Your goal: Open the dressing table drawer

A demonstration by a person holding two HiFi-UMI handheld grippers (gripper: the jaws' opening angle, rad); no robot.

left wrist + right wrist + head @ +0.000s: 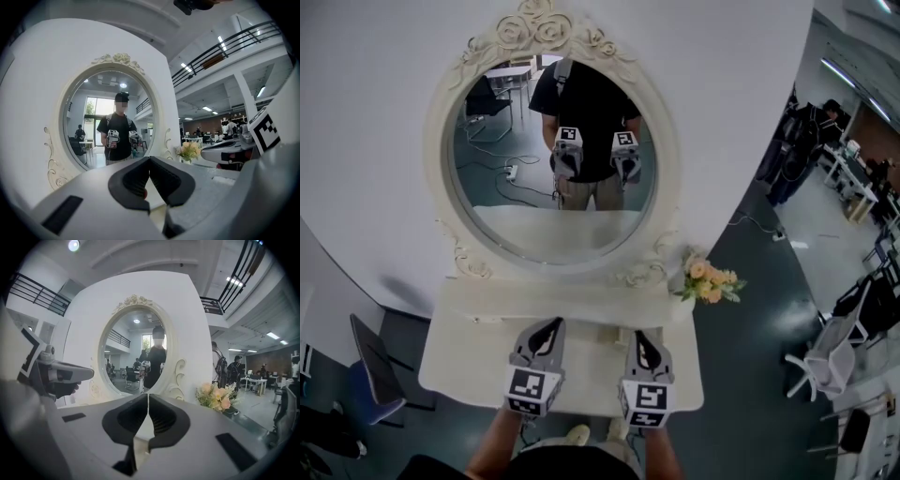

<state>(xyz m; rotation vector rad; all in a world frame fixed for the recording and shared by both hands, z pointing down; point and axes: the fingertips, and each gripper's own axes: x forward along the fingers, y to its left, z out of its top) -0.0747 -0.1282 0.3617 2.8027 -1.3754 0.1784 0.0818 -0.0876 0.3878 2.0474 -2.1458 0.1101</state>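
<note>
1. Two handheld grippers hover side by side above the front half of the dressing table [459,361]. Both point toward the oval mirror [553,216] on the white wall behind it.
2. The left gripper [551,325] has its jaws closed. Its dark pads meet at the tips and there is nothing between them.
3. The right gripper [641,337] is also closed and empty, with its pads meeting along a thin line.
4. The two tools are apart from each other, and neither rests on the tabletop.
5. The drawer cannot be made out. From above only the white tabletop shows, and its front edge lies under the gripper bodies and the person's forearms. Neither gripper view looks down at the table's front.
6. A bunch of pale orange and yellow flowers [710,279] sits at the table's back right corner, just beside the mirror's carved frame.
7. The mirror reflects the person in a dark top, holding both grippers in front of the body.
8. A dark chair [380,375] stands on the floor to the left of the table.
</note>
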